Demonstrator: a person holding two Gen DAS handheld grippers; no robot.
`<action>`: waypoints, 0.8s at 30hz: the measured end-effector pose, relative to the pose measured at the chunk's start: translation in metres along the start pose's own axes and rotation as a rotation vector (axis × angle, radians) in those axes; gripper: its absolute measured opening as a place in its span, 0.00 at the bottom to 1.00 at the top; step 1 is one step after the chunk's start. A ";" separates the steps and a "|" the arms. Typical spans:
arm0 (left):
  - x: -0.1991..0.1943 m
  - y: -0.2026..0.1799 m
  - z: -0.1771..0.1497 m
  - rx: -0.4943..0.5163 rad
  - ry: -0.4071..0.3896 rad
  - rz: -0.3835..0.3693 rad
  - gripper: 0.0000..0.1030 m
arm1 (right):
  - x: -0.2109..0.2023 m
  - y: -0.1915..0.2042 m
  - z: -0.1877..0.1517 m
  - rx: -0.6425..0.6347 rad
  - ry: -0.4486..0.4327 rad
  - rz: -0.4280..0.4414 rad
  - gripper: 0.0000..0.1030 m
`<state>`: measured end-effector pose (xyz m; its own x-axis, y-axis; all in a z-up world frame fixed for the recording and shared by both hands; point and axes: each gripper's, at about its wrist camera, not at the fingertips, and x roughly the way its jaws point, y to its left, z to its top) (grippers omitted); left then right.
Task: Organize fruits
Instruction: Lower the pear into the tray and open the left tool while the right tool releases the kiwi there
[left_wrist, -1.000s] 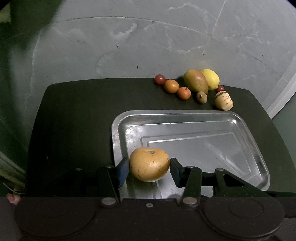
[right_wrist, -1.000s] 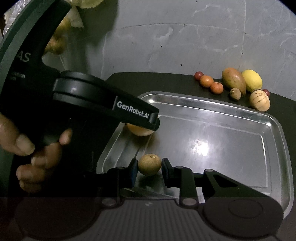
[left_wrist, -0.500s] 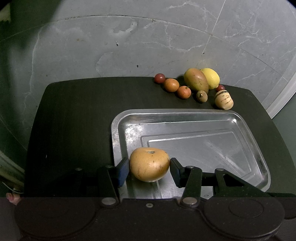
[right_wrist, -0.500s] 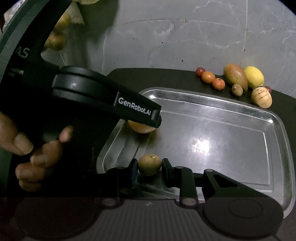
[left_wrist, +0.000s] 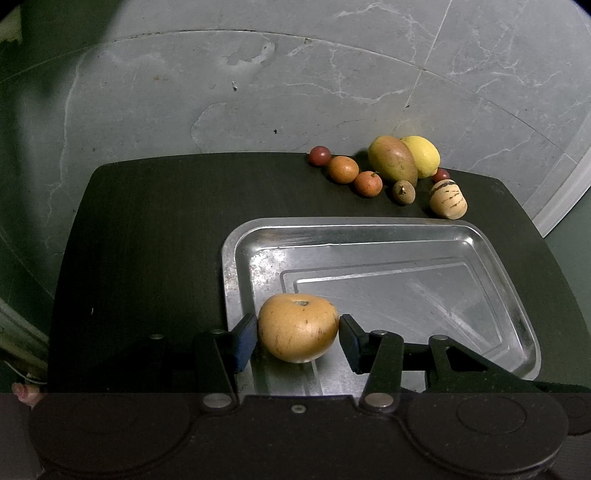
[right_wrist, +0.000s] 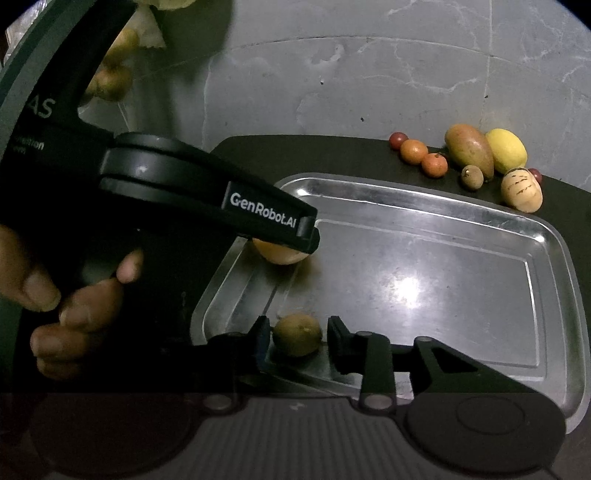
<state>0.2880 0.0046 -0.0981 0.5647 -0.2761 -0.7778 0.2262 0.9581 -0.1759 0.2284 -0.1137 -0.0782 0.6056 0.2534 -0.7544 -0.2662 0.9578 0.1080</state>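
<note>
A silver tray (left_wrist: 369, 229) lies on the dark table (left_wrist: 147, 240). My left gripper (left_wrist: 297, 339) is shut on a round tan fruit (left_wrist: 297, 330) just above the tray's near left corner. In the right wrist view that gripper (right_wrist: 306, 236) reaches in from the left, with the tan fruit (right_wrist: 280, 254) under its tip. My right gripper (right_wrist: 297, 338) is open by a small gap around a small brown-green fruit (right_wrist: 297, 334), which sits on the tray (right_wrist: 424, 195) near its front left edge.
Behind the tray lie a mango (left_wrist: 393, 162), a lemon (left_wrist: 423, 155), a pale striped fruit (left_wrist: 447, 199), two small orange fruits (left_wrist: 343, 169) and several smaller ones. A hand (right_wrist: 74, 314) grips the left tool. More fruit (right_wrist: 110, 77) lies on the grey floor at upper left.
The right gripper's fingers have parted a little from the small fruit. The left gripper still holds the tan fruit in about the same place.
</note>
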 end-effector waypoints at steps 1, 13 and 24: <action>0.000 0.000 0.000 0.000 0.001 -0.001 0.49 | 0.000 0.000 0.000 0.002 -0.002 -0.001 0.44; -0.023 -0.002 -0.003 0.017 -0.034 -0.010 0.80 | -0.018 -0.007 0.000 0.032 -0.020 -0.015 0.77; -0.046 0.005 -0.016 0.009 -0.010 0.018 0.96 | -0.036 -0.023 -0.004 0.072 0.041 -0.088 1.00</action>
<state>0.2502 0.0235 -0.0730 0.5770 -0.2596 -0.7744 0.2227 0.9622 -0.1566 0.2095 -0.1450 -0.0558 0.5923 0.1633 -0.7890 -0.1575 0.9838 0.0854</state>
